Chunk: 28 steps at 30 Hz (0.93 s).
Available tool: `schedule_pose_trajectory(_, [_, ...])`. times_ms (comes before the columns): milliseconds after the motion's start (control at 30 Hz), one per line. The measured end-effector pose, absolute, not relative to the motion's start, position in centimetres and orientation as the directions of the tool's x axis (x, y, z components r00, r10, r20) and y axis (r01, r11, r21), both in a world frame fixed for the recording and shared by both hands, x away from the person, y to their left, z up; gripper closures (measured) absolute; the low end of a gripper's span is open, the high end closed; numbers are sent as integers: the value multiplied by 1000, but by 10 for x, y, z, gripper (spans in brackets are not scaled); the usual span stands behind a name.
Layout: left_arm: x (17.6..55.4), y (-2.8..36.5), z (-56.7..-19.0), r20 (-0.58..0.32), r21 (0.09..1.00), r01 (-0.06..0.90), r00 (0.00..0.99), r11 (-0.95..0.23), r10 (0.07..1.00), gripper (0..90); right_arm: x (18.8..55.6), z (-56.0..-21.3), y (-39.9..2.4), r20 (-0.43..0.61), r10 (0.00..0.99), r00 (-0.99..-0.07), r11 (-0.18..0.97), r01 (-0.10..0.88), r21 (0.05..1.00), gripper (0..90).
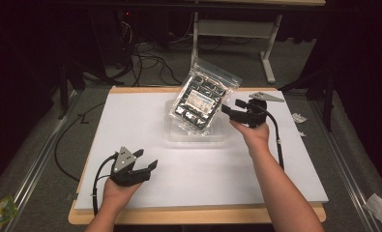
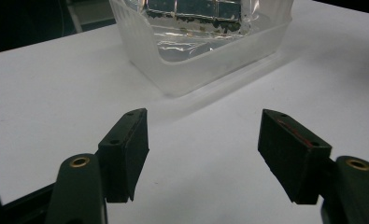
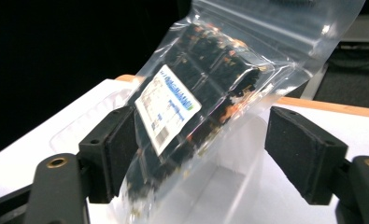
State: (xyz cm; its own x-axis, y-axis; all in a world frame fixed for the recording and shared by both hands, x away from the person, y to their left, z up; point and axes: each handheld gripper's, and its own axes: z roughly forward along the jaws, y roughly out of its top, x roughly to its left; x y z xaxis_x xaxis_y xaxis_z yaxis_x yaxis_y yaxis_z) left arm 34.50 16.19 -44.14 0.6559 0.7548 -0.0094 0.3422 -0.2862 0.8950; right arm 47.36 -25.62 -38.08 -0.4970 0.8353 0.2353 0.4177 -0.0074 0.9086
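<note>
High view: one bag (image 1: 201, 100) in one tub (image 1: 174, 137) (leaning), left tongs (image 1: 146, 162) and right tongs (image 1: 231, 108) both open.

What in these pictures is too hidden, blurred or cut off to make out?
- Label on the bag: print too blurred to read, right gripper view.
- Bag's contents: dark squares, kind unclear, high view and right gripper view.
- Bag's foot: hidden by the clear tub wall in the high view, cut off by the bottom edge in the right gripper view.
- Tub's far side: cut off by the top edge, left gripper view.
</note>
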Motion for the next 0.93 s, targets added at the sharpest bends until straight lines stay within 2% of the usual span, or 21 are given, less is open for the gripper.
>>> schedule_pose_trajectory(233, [345,161,-442,-8,891,351,646,-287,764,339,436,-378,-276,208,824,-527,18,391,920,215])
schedule_pose_trajectory(367, [345,159,-442,1,891,345,648,-294,762,340,408,-378,-292,192,821,-538,25,369,929,194])
schedule_pose_trajectory(400, [345,159,-443,1,890,347,645,-295,764,339,390,-381,-301,172,824,-540,39,357,933,180])
schedule_pose_trajectory(433, [345,159,-443,1,890,347,645,-295,764,339,390,-381,-301,172,824,-540,39,357,933,180])
schedule_pose_trajectory(567, [343,161,-441,1,894,342,646,-291,763,339,343,-400,-325,132,839,-528,81,361,929,154])
schedule_pose_trajectory(667, [340,162,-440,-8,898,341,647,-280,762,338,314,-415,-339,103,861,-499,78,328,941,148])
schedule_pose_trajectory(733, [340,161,-439,-16,900,343,644,-269,765,338,305,-426,-346,135,860,-493,50,346,937,116])
schedule_pose_trajectory(833, [341,160,-439,-19,900,346,637,-265,770,338,304,-429,-348,119,865,-487,81,370,926,108])
schedule_pose_trajectory(933, [343,157,-441,-22,895,357,634,-267,773,338,307,-432,-352,160,856,-492,49,384,922,102])
